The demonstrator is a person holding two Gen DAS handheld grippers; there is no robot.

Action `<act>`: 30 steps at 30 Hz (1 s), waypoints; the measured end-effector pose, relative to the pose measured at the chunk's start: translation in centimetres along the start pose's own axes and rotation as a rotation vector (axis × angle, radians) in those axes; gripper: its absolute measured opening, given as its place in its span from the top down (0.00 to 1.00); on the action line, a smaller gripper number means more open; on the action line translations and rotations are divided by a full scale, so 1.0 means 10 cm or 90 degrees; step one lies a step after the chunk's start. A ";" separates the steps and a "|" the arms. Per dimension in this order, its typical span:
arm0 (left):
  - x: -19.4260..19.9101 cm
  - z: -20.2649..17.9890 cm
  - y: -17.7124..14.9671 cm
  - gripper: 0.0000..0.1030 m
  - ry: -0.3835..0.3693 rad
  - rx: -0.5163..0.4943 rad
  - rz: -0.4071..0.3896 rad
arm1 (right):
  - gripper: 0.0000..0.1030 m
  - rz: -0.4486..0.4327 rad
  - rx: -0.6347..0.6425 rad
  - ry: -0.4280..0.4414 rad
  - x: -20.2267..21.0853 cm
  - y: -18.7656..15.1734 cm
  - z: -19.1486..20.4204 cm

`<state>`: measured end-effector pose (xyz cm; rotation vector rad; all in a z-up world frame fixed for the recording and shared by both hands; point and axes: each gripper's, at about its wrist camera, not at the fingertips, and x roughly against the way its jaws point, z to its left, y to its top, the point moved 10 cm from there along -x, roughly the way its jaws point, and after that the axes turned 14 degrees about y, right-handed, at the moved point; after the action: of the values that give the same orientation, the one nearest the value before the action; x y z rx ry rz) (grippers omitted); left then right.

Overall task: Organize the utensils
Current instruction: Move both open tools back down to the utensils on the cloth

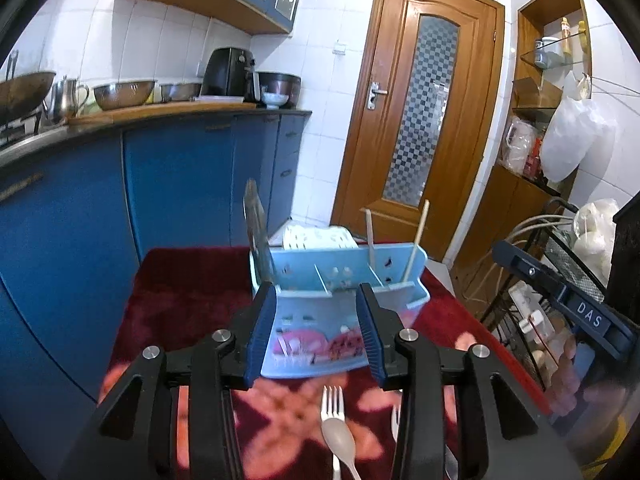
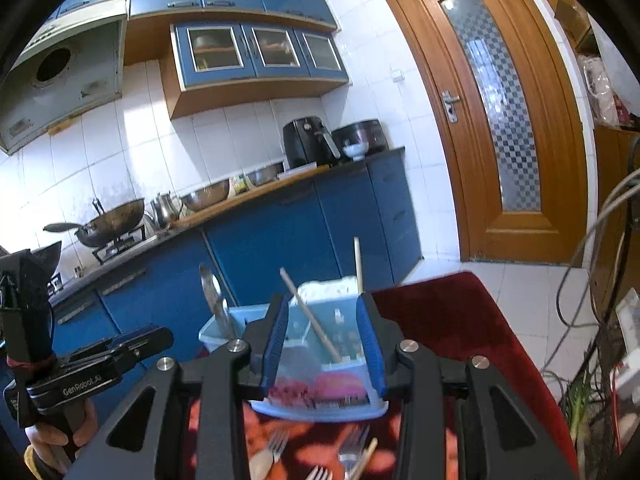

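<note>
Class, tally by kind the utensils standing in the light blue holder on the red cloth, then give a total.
metal spoon: 1
chopsticks: 2
Total: 3, all standing in the holder; the spoon is in one end compartment and both chopsticks are in the other.

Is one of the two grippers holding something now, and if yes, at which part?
Nothing is held. The left gripper and right gripper both hover with jaws apart before the light blue utensil holder, not touching it. The forks lie loose on the red cloth.
</note>
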<state>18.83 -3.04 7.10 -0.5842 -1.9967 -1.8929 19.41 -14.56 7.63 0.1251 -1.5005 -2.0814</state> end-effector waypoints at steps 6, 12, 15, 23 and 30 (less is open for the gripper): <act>0.03 -0.02 -0.32 0.59 -0.011 0.009 0.041 | 0.63 0.036 -0.018 -0.014 0.12 -0.32 -0.03; -0.05 -0.05 -0.61 0.59 -0.018 0.009 0.090 | 0.63 0.079 -0.039 -0.037 0.22 -0.65 -0.12; -0.09 -0.11 -0.79 0.59 -0.022 0.002 0.116 | 0.63 0.099 -0.043 -0.049 0.27 -0.82 -0.15; -0.29 -0.23 -1.22 0.59 -0.024 -0.014 0.191 | 0.63 0.134 -0.068 -0.058 0.33 -1.12 -0.26; -0.46 -0.31 -1.46 0.59 -0.003 -0.037 0.235 | 0.63 0.154 -0.099 -0.067 0.36 -1.32 -0.44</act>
<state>15.30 -6.99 -7.62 -0.9044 -1.6977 -1.7261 12.99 -17.24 -4.96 -0.2177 -1.3334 -2.0230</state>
